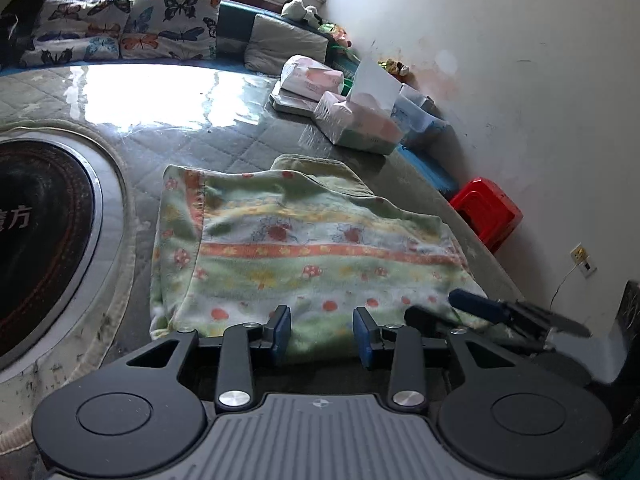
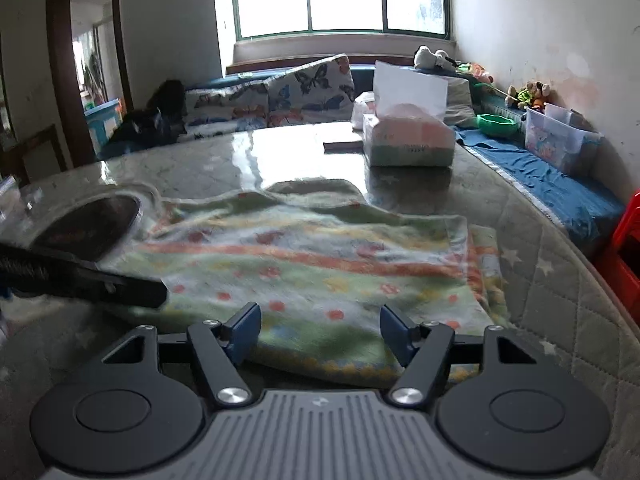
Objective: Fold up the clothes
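- the green garment [image 1: 304, 248] (mushroom and ladybird stripes) lay folded on the bench [image 1: 240, 136].
- left tongs [image 1: 322, 334] and right tongs [image 2: 320, 334] were spread, holding nothing.

Ahead of the black, blue-padded left tongs [image 1: 323, 334] lies a pale green cloth [image 1: 304, 248] with orange stripes, red mushrooms and yellow bands; beyond it, butterfly-print cushions [image 1: 168, 26]; right, a red stool [image 1: 486, 214].

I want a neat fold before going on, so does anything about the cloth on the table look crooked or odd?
Yes. The cloth is folded unevenly: along its right side a lower layer sticks out past the top one, and the far edge is bunched up into a hump. Both tongs, left and right, are open at the near edge.
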`<state>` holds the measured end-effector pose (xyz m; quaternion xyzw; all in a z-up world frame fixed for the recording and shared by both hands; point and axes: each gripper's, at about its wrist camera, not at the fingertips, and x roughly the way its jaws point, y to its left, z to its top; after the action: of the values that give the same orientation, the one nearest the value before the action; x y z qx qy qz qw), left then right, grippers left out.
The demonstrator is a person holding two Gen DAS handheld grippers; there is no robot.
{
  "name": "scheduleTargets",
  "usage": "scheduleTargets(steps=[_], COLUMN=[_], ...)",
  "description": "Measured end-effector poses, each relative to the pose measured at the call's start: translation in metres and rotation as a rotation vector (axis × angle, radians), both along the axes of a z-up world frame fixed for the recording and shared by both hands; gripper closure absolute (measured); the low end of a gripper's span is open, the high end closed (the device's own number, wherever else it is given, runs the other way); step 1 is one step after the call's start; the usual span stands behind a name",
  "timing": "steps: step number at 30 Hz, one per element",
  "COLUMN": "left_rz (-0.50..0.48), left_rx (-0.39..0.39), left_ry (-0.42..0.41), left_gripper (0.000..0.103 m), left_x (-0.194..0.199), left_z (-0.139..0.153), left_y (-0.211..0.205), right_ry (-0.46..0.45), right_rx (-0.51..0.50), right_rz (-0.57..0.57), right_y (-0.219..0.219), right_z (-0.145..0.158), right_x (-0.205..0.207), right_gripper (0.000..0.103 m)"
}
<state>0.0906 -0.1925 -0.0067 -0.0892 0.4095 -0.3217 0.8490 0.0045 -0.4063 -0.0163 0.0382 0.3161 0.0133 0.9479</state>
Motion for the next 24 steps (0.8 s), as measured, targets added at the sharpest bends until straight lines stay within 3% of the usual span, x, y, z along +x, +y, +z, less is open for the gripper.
scheduleTargets(steps=[12,14,18,20,24], left_rz=[0.045,0.038,0.032,0.037,0.053], left_rx=[-0.009,-0.006,0.035,0.059,0.085], left_ry=[0.006,0.003,-0.012,-0.018,-0.013], left_gripper=[0.062,0.053,0.041,0.029,0.019], left_x=[-0.008,-0.012,-0.024,-0.028,-0.034], left_z=[0.001,0.003,0.004,0.003,-0.001], left_y=[0.025,0.025,0.023,0.022,0.026], right_ry=[-0.005,-0.002,0.004,0.0,-0.008], right_rx=[-0.047,-0.05,-0.038,-0.031,-0.021], right_rz=[0.019,0.013,-0.008,-0.014,-0.032], right_y=[0.021,0.021,0.02,0.02,0.02], right_z=[-0.006,-0.007,-0.01,-0.009,-0.006], right_x=[-0.005,-0.007,-0.012,-0.016,-0.022], right_gripper=[0.029,0.022,0.02,0.019,0.008])
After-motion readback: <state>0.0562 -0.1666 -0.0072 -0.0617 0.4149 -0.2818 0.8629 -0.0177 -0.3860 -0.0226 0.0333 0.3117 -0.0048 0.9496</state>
